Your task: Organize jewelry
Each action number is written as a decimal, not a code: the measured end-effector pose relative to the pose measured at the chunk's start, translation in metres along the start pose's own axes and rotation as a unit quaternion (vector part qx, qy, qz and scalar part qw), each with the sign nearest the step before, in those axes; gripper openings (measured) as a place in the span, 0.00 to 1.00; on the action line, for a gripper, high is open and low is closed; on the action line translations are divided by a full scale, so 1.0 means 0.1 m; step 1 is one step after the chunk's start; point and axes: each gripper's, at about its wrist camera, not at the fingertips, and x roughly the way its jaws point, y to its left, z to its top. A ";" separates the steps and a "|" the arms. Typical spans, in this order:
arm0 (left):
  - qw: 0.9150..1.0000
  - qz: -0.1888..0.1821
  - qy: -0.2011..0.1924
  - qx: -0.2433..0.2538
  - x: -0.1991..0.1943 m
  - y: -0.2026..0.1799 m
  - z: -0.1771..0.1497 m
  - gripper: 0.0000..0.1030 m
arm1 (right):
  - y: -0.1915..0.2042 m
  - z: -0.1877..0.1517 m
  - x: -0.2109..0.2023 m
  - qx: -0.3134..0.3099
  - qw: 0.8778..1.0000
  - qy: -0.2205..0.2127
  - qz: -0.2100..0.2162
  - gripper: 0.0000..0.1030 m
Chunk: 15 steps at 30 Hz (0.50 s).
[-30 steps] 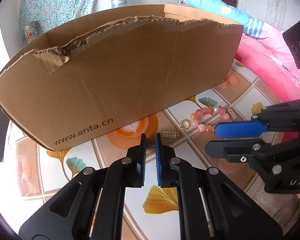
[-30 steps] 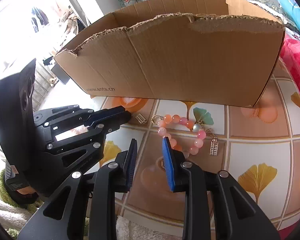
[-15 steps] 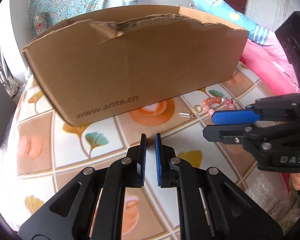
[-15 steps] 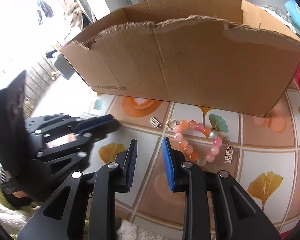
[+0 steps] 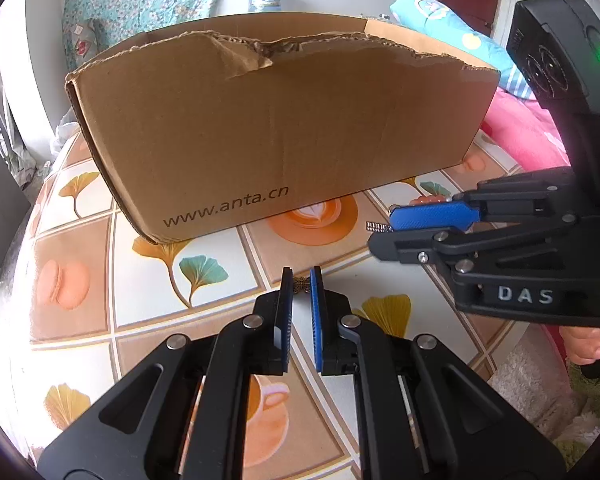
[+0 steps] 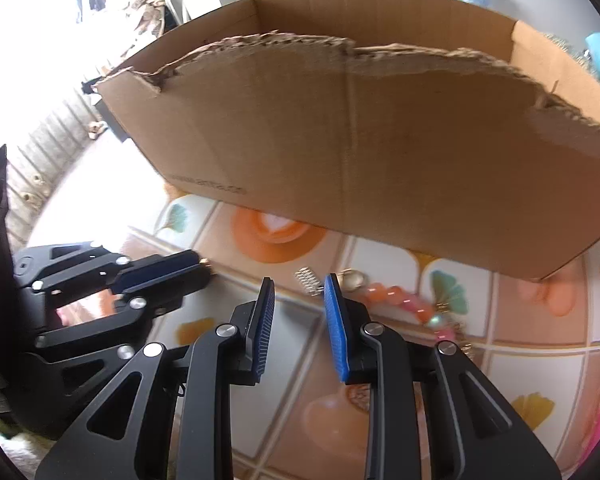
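My left gripper (image 5: 301, 278) is shut on a small bronze butterfly charm (image 5: 301, 285) and holds it above the tablecloth, in front of the cardboard box (image 5: 276, 136). It shows at the left of the right wrist view (image 6: 204, 268). My right gripper (image 6: 299, 292) is open and empty, just above a small silver spring-like charm (image 6: 309, 279) and next to a pink-orange bead bracelet (image 6: 396, 300). In the left wrist view the right gripper (image 5: 384, 226) reaches in from the right and covers most of the bracelet; the spring charm (image 5: 376, 226) peeks out at its tip.
The open-topped box (image 6: 380, 140) with torn edges, printed www.anta.cn, stands at the back of the patterned tablecloth (image 5: 204, 280). Pink bedding (image 5: 520, 132) lies to the right. A fluffy rug (image 5: 540, 376) lies past the table's near right edge.
My left gripper has lifted back from the box with the butterfly charm in it. My right gripper has moved forward and left toward the spring charm and the bracelet.
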 end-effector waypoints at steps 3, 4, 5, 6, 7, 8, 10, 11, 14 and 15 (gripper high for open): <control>1.000 -0.001 0.000 0.000 0.00 0.00 0.00 0.08 | 0.00 0.02 -0.01 0.005 1.000 0.004 0.012 0.25; 1.000 -0.002 -0.001 -0.001 0.00 0.01 0.00 0.08 | -0.01 0.03 -0.02 0.003 1.000 0.001 0.005 0.25; 1.000 -0.002 -0.001 -0.001 -0.01 0.01 0.00 0.08 | 0.00 0.04 -0.03 0.001 1.000 -0.002 0.000 0.25; 1.000 -0.002 -0.001 -0.001 -0.01 0.01 0.00 0.08 | -0.01 0.05 -0.04 -0.001 1.000 -0.006 -0.009 0.25; 1.000 -0.002 -0.001 -0.001 -0.01 0.02 0.00 0.08 | -0.02 0.06 -0.03 -0.002 1.000 -0.006 -0.017 0.25; 1.000 -0.002 -0.001 -0.001 -0.01 0.02 0.00 0.08 | -0.02 0.06 0.00 -0.004 1.000 -0.004 -0.024 0.25; 1.000 -0.002 -0.001 -0.001 -0.01 0.02 0.00 0.08 | 0.01 0.07 0.02 -0.013 0.999 -0.005 -0.030 0.23; 1.000 -0.002 -0.002 -0.001 -0.01 0.02 0.00 0.08 | 0.04 0.07 0.03 -0.022 0.999 -0.005 -0.034 0.22; 1.000 -0.002 -0.001 -0.002 -0.01 0.02 0.00 0.08 | 0.09 0.07 0.05 -0.043 0.998 -0.002 -0.041 0.14; 1.000 -0.002 -0.002 -0.003 -0.01 0.02 0.00 0.08 | 0.11 0.06 0.05 -0.045 0.998 -0.002 -0.045 0.13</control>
